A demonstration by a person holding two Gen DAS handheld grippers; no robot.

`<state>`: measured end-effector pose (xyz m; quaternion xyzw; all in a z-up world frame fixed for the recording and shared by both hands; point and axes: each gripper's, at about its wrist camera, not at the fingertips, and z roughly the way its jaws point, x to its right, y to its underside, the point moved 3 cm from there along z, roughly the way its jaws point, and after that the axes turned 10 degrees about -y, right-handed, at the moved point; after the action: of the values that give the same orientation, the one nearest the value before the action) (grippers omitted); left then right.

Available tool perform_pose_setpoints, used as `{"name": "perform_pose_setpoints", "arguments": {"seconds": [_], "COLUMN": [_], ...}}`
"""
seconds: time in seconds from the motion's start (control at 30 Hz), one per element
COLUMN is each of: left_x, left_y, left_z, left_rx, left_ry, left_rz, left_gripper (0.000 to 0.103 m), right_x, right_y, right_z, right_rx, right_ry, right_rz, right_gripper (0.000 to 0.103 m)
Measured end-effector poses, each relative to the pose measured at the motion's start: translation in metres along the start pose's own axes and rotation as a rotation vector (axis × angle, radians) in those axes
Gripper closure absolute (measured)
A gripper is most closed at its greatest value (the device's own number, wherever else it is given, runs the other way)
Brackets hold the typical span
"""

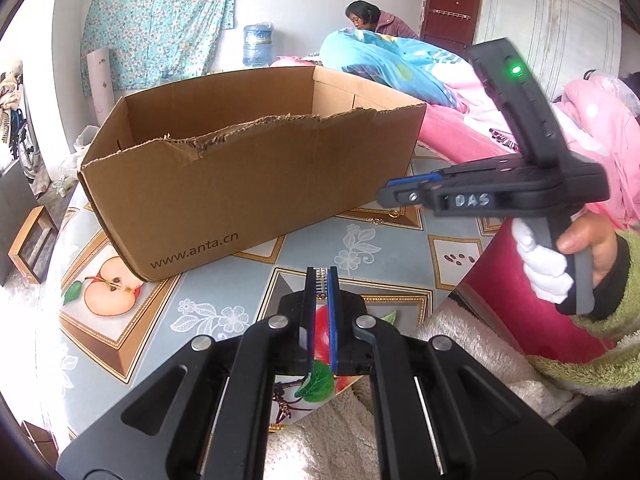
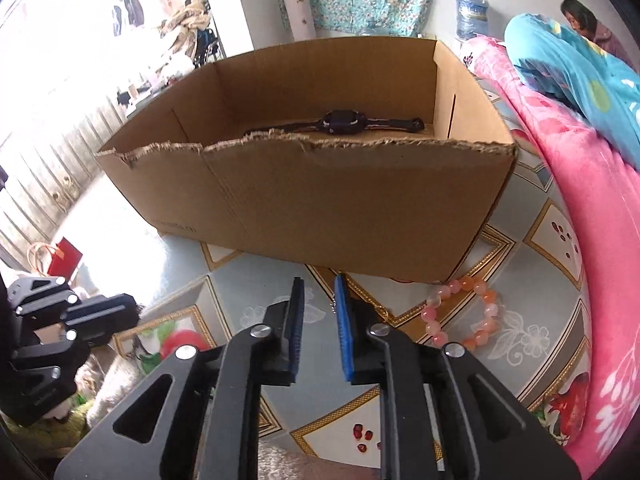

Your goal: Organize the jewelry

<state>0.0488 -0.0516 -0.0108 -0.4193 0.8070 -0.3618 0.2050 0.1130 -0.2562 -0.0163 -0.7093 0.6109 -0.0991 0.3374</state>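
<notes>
While the left wrist view looks across the patterned tablecloth (image 1: pixel 360 240), the left gripper (image 1: pixel 321 280) is clenched on a small silvery piece of jewelry (image 1: pixel 321 282), a short row of links pinched between the blue pads at their tips. The cardboard box (image 1: pixel 248 184) stands at about eleven o'clock from those tips, its long axis running left to right, its torn near wall the edge to clear. The right gripper (image 1: pixel 390 192) hangs at two o'clock, its fingers pointing left toward the box's right end; from this side I cannot tell how its jaws stand.

Seen from the right wrist, the right gripper (image 2: pixel 319 292) stands released, a plain gap between its pads and nothing pressed there; a thin chain (image 2: pixel 332 305) shows just beside the right pad. A pink bead bracelet (image 2: pixel 460 316) lies on the cloth at three o'clock, near the tips and just before the box's near right corner. A dark watch (image 2: pixel 340 122) lies in the box at twelve o'clock, strap stretched along the box's length. By my judgement the right hand is the nearer one to the bracelet.
</notes>
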Motion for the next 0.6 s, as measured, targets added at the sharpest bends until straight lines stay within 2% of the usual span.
{"name": "perform_pose_setpoints", "arguments": {"seconds": [0.13, 0.27, 0.33, 0.37, 0.4, 0.6], "left_x": [-0.004, -0.007, -0.009, -0.010, -0.010, -0.013], "left_y": [0.004, 0.005, 0.006, 0.006, 0.007, 0.008], "left_z": [0.001, 0.002, 0.005, 0.006, 0.008, 0.010], "left_rx": [-0.011, -0.007, -0.008, -0.010, -0.012, -0.007], "left_ry": [-0.003, 0.000, 0.007, 0.009, 0.012, 0.026], "left_rz": [-0.017, -0.030, -0.038, -0.040, -0.041, -0.046], "left_gripper": [0.099, 0.099, 0.099, 0.099, 0.099, 0.099], "right_x": [0.002, 0.009, 0.010, 0.012, 0.015, 0.032], "right_y": [0.001, -0.001, -0.003, -0.004, -0.005, -0.014], "right_z": [0.022, 0.032, 0.030, 0.029, 0.028, 0.021], "right_rx": [-0.075, -0.122, -0.140, -0.151, -0.162, -0.159], "right_ry": [0.031, 0.024, 0.018, 0.003, -0.015, -0.071], "right_rz": [-0.058, -0.084, -0.092, -0.082, -0.062, 0.025], "right_gripper": [0.080, 0.081, 0.088, 0.096, 0.099, 0.100]}}
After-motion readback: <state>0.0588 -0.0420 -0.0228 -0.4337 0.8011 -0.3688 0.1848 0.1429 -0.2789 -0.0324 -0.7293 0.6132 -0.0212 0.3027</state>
